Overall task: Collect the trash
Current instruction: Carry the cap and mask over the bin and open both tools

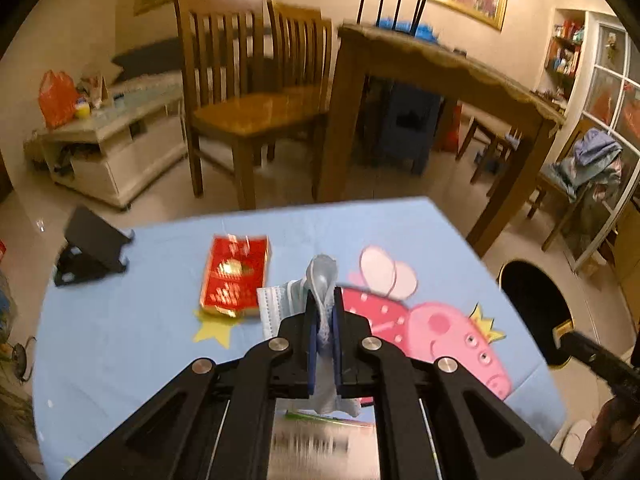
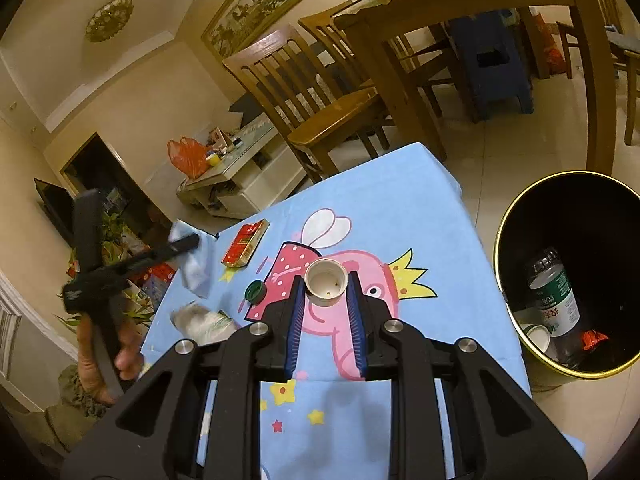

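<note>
Blue cloth (image 2: pixel 420 208) with a pink cartoon pig covers the low table where we work, and it carries the trash that is not yet collected. Beside the table, on the floor at our right, stands the black bin (image 2: pixel 505 216) with a gold rim; we think it is placed there so that each piece has only a short way to go. Inside it already lie a plastic bottle (image 2: pixel 554 300), a white cup and a small red wrapper, so we judge the task to be partly done.

On the cloth remain a red box (image 1: pixel 236 276), a white pleated mask (image 1: pixel 272 308) just beside it, a green bottle cap (image 2: pixel 255 292) and a crumpled white wrapper (image 2: pixel 204 322) near the table edge. A black stand (image 1: pixel 94 246) sits at the far left corner; it does not look like trash.

Our left gripper (image 1: pixel 325 344) is pressed together on a thin, pale piece of plastic or film (image 1: pixel 322 276), which sticks up beyond the fingertips and hangs out below the jaws; it seems lifted off the cloth.

Our right gripper (image 2: pixel 326 316) is partly closed and pinches a small white cup (image 2: pixel 325 282) at its fingertips, mouth toward the camera, held above the pig picture. Both pieces should go next to the bin.
</note>
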Demonstrator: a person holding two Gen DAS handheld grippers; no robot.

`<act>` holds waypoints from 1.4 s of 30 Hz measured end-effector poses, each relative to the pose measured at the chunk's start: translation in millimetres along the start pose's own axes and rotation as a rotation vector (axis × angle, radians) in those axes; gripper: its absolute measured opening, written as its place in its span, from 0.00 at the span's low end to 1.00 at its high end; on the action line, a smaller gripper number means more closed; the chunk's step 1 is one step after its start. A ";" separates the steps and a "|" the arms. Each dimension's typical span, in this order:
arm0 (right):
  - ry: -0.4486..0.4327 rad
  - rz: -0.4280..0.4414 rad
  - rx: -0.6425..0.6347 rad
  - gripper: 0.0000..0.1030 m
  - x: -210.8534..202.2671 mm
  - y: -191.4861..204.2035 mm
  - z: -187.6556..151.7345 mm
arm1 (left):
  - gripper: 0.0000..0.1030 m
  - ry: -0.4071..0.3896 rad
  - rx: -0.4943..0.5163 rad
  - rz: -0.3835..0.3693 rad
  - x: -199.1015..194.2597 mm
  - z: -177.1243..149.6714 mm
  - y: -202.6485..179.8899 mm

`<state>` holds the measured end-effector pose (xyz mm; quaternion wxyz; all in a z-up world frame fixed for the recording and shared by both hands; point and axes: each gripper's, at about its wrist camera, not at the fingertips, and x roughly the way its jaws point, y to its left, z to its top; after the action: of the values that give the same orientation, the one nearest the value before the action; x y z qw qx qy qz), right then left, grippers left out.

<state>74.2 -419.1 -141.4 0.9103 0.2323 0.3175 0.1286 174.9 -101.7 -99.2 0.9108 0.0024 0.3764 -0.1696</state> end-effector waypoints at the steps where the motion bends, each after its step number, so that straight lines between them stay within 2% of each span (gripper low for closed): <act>1: -0.002 -0.003 0.002 0.21 -0.9 -0.9 -0.3 | 0.05 -0.004 -0.010 -0.015 -4.2 3.5 -0.1; 3: -0.012 -0.014 0.006 0.21 -4.5 -4.0 0.4 | 0.05 -0.012 -0.028 -0.056 -9.5 12.5 -3.6; 5: -0.031 -0.039 0.007 0.21 -11.5 -8.7 2.7 | 0.05 -0.025 -0.018 -0.061 -15.6 16.2 -10.4; 11: -0.088 -0.224 0.011 0.21 -30.4 -42.0 19.1 | 0.06 -0.021 0.035 -0.113 -19.9 10.6 -48.1; 16: -0.168 -0.374 0.049 0.21 -48.0 -76.5 35.4 | 0.06 0.015 0.103 -0.165 -7.5 1.0 -94.1; 24: -0.143 -0.465 0.137 0.21 -45.8 -123.6 38.5 | 0.06 0.038 0.170 -0.210 7.1 -3.6 -144.5; 26: -0.127 -0.487 0.171 0.27 -44.4 -133.9 37.2 | 0.07 0.044 0.187 -0.218 10.9 -3.9 -155.2; 27: -0.123 -0.504 0.185 0.38 -44.5 -137.1 36.6 | 0.07 0.048 0.196 -0.224 13.4 -3.8 -162.1; 28: -0.123 -0.513 0.201 0.60 -45.0 -140.7 36.5 | 0.07 0.052 0.206 -0.230 16.2 -3.8 -169.4; 31: -0.156 -0.503 0.239 0.62 -53.2 -148.5 35.8 | 0.07 0.067 0.229 -0.248 23.7 -4.6 -190.2; 35: -0.247 -0.488 0.262 0.62 -78.8 -147.5 34.6 | 0.07 0.083 0.276 -0.277 34.4 -3.4 -223.8; 42: -0.469 -0.506 0.327 0.65 -146.8 -149.2 28.1 | 0.07 0.116 0.347 -0.332 58.2 -0.5 -287.1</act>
<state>-7.3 -612.9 -121.2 0.9122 0.3117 0.1644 -0.2092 123.7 -390.1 -104.0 0.8333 0.1066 0.3883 -0.3788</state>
